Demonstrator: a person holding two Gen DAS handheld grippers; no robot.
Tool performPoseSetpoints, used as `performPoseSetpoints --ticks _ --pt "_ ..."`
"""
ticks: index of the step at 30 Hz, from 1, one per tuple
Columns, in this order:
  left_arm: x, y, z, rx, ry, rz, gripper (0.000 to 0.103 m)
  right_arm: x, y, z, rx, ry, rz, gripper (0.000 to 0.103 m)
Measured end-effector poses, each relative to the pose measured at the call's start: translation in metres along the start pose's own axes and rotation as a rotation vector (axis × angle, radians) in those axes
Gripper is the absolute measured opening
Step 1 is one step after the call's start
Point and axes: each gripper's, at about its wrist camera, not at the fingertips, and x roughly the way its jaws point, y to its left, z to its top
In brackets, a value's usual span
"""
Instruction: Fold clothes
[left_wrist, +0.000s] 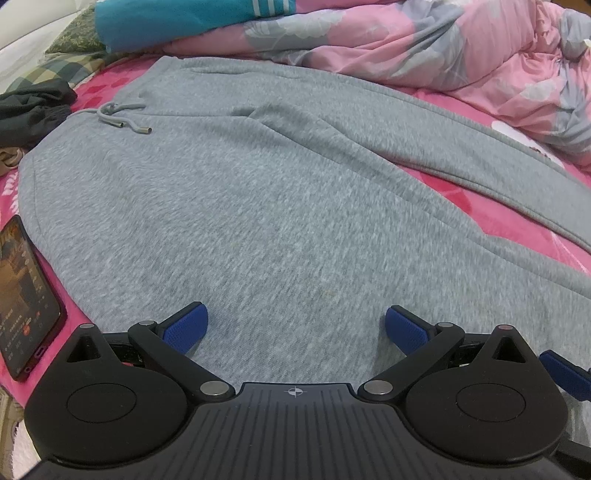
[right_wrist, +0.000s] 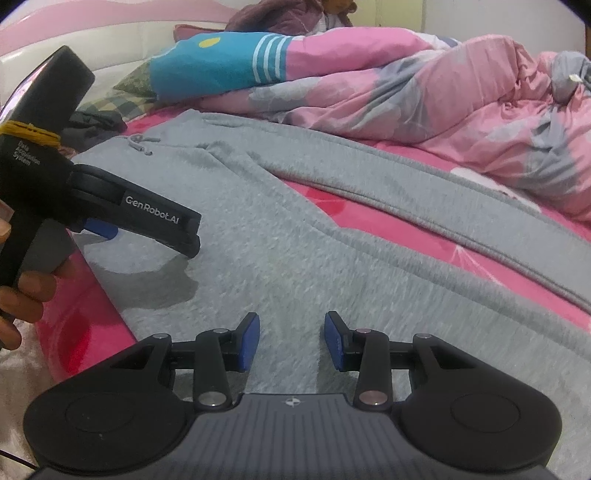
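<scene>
While both tongs, left (left_wrist: 296, 328) & right (right_wrist: 291, 341), were held open over grey sweatpants (left_wrist: 229, 206) near bed edge, only one layer could be pinched, skewing fold.

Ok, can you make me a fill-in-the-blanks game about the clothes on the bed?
1. The sweatpants spread flat on the bed are the colour ____.
2. The phone lies beside the sweatpants with its screen switched ____.
3. The left gripper has its jaws ____, with nothing held between them.
4. The crumpled quilt behind the sweatpants is mostly ____ with grey flowers.

Missing words: grey; on; open; pink
</scene>
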Motion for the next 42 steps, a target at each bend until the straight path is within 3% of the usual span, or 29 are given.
performPoseSetpoints --ticks 18,36,42 --pt "-0.007 0.002 0.004 -0.001 -0.003 0.021 0.103 0.003 -0.006 -0.002 0.048 0.011 0.036 0.042" --pt "-0.057 0.012 0.017 -0.014 -0.228 -0.033 0.103 0.001 -0.003 -0.003 0.048 0.012 0.034 0.044" --pt "-0.059 0.013 0.017 -0.008 -0.245 -0.027 0.103 0.001 -0.003 -0.004 0.045 0.010 0.033 0.045"
